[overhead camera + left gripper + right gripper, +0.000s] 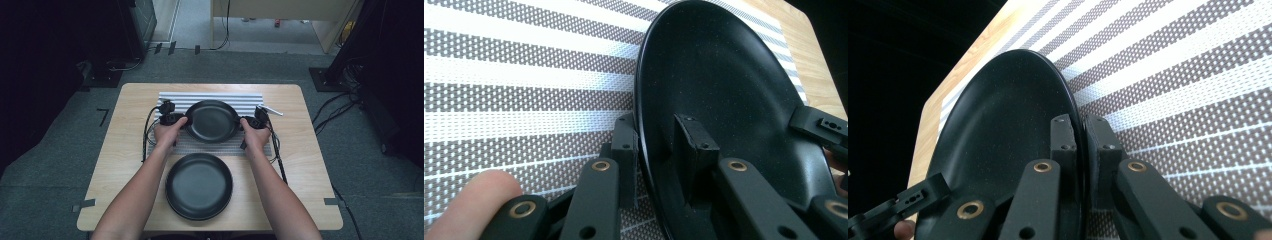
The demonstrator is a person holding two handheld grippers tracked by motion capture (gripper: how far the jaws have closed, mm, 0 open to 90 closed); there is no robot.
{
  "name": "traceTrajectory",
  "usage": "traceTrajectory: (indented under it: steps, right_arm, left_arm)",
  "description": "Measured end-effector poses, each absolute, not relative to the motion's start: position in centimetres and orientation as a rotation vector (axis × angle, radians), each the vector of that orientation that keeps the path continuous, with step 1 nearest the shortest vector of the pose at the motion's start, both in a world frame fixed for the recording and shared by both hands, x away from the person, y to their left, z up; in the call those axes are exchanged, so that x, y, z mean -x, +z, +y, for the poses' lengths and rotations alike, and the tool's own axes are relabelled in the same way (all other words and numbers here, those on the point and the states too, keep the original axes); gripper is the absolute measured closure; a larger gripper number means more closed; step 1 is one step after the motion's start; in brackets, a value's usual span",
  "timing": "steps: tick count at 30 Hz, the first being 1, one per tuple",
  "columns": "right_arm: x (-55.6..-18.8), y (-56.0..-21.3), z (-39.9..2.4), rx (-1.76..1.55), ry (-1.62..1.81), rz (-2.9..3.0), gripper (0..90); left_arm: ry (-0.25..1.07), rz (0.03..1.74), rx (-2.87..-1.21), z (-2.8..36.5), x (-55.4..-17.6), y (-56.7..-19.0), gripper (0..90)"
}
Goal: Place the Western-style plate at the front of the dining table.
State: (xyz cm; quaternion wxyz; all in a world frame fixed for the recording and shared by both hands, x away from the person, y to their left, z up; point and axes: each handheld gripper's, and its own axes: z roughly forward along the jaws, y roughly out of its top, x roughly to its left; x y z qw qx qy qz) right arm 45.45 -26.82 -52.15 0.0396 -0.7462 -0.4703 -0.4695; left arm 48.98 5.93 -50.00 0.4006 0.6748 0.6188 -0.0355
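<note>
Near plate [199, 186] sat spare on table [125, 165]; far plate [212, 121] over mat [215, 98], both grippers [181, 120] [245, 121] clamped opposite rims for level carry.

Far plate [212, 121] set on the mat [200, 145] mid-worktop [125, 150], flanked by both tongs, near plate [199, 186] placed before it.

Black round plate [212, 121], matte, shallow with a raised rim, empty. It's over the striped placemat [212, 96] at the far middle of the table, roughly level in the high view. Rim is pinched on two opposite sides: left gripper [655, 145] on its left edge, right gripper [1082, 140] on its right edge, one jaw inside the rim and one outside each.
</note>
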Motion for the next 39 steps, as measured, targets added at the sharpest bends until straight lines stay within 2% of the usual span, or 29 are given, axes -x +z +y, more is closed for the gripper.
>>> traceTrajectory:
  steps: [28, 34, 39]
  right_arm:
    - [-45.6, -51.9, -26.1, 2.281, -1.435, -1.626, 81.7]
    - [-45.1, -50.8, -25.5, 2.283, -1.522, -1.771, 63.2]
    - [-44.5, -49.0, -25.0, 2.258, -1.588, -1.865, 61.2]
  left_arm:
    - [-0.080, 1.625, -1.694, 5.8, -48.9, -50.4, 71.9]
    - [-0.040, 1.549, -1.646, 6.8, -48.4, -48.5, 54.9]
    - [0.015, 1.456, -1.671, 7.3, -47.5, -46.7, 40.0]
